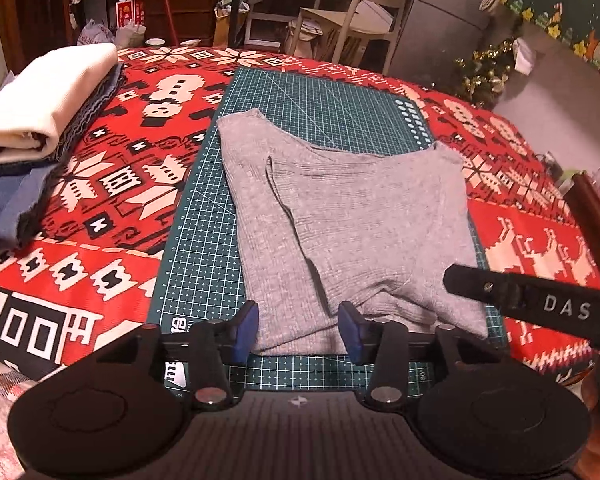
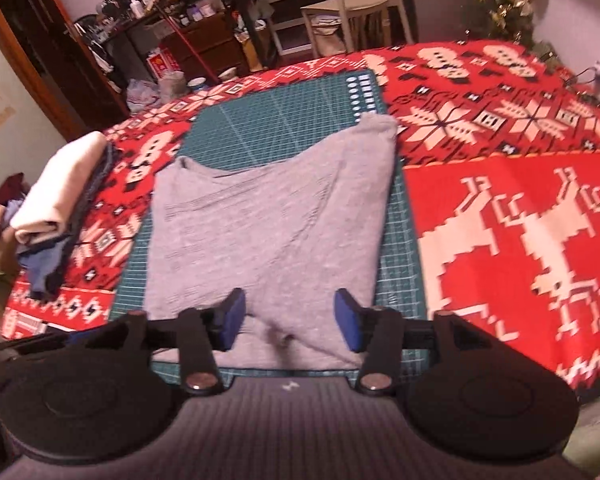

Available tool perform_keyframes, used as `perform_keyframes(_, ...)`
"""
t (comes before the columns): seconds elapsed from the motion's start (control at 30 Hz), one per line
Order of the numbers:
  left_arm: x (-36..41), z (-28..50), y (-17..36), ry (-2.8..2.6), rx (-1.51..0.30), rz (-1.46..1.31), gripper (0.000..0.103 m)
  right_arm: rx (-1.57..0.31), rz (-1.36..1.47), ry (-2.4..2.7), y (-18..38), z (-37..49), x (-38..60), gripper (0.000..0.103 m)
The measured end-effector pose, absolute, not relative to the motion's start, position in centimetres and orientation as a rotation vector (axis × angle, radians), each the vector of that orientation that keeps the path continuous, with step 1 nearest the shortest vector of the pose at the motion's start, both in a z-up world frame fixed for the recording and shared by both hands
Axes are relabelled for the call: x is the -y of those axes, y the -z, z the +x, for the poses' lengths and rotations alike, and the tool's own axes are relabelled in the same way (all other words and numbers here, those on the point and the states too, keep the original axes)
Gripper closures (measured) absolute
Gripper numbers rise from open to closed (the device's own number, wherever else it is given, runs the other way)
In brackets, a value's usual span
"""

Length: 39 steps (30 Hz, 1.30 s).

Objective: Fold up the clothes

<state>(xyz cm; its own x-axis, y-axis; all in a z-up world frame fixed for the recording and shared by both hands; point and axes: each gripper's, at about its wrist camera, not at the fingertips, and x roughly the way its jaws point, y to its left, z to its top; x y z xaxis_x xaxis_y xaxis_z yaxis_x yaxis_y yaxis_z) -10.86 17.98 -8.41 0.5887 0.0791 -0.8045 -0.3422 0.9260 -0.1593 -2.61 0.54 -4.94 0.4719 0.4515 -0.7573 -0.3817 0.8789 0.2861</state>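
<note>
The grey ribbed garment [image 1: 340, 216] lies partly folded on the green cutting mat [image 1: 204, 240], directly ahead of both grippers, its near hem just beyond their fingertips. The left gripper [image 1: 298, 332] stands released, its blue pads [image 1: 246, 330] parted with nothing pressed between them; the hem sits below the gap, not gripped. The right gripper [image 2: 290, 320] is likewise released, jaws wide, over a small pucker in the near edge.

Risks, as judged: the near edge is bunched and uneven, so a further fold made from here would likely lock in the crease. The far edge is also slanted, one corner reaching beyond the other, which would give a lopsided fold. A descending pad could snag only the top layer and drag the fold apart.

Pose: both grippers point steeply downward and forward over the near hem, side by side, the right one's body showing at the right of the left wrist view. A stack of folded clothes [image 1: 40, 120] sits far left on the red patterned cloth [image 1: 100, 208].
</note>
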Motion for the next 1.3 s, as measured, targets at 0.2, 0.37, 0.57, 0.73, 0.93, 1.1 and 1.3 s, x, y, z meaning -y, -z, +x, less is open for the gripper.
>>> perform_keyframes(0.2, -17.5, -10.9, 8.3, -0.258, -0.898, -0.283, 0.04, -0.924, 0.032, -0.493, 4.9, -2.8, -1.2, 0.013)
perform_keyframes(0.37, -17.1, -10.8, 8.3, -0.267, -0.907, -0.259, 0.032, -0.905, 0.069, -0.476, 5.0, -3.2, -1.0, 0.001)
perform_keyframes(0.57, -17.1, -11.0, 8.2, -0.291, -0.897, -0.248, 0.028, -0.876, 0.059, -0.454, 4.9, -3.8, -1.3, 0.001)
perform_keyframes(0.73, -17.4, -11.0, 8.2, -0.295, -0.896, -0.268, 0.027, -0.876, 0.068, -0.434, 5.0, -3.8, -1.2, 0.001)
perform_keyframes(0.93, -17.1, -11.1, 8.1, -0.302, -0.884, -0.248, 0.026, -0.873, 0.067, -0.401, 5.0, -3.9, -1.3, 0.001)
perform_keyframes(1.1, -16.6, -11.0, 8.0, -0.299, -0.878, -0.213, 0.021, -0.851, 0.021, -0.344, 4.9, -4.3, -1.7, 0.001)
perform_keyframes(1.3, -16.2, -11.2, 7.7, -0.301, -0.864, -0.191, 0.017, -0.812, 0.078, -0.33, 4.3, -4.7, -1.3, 0.001)
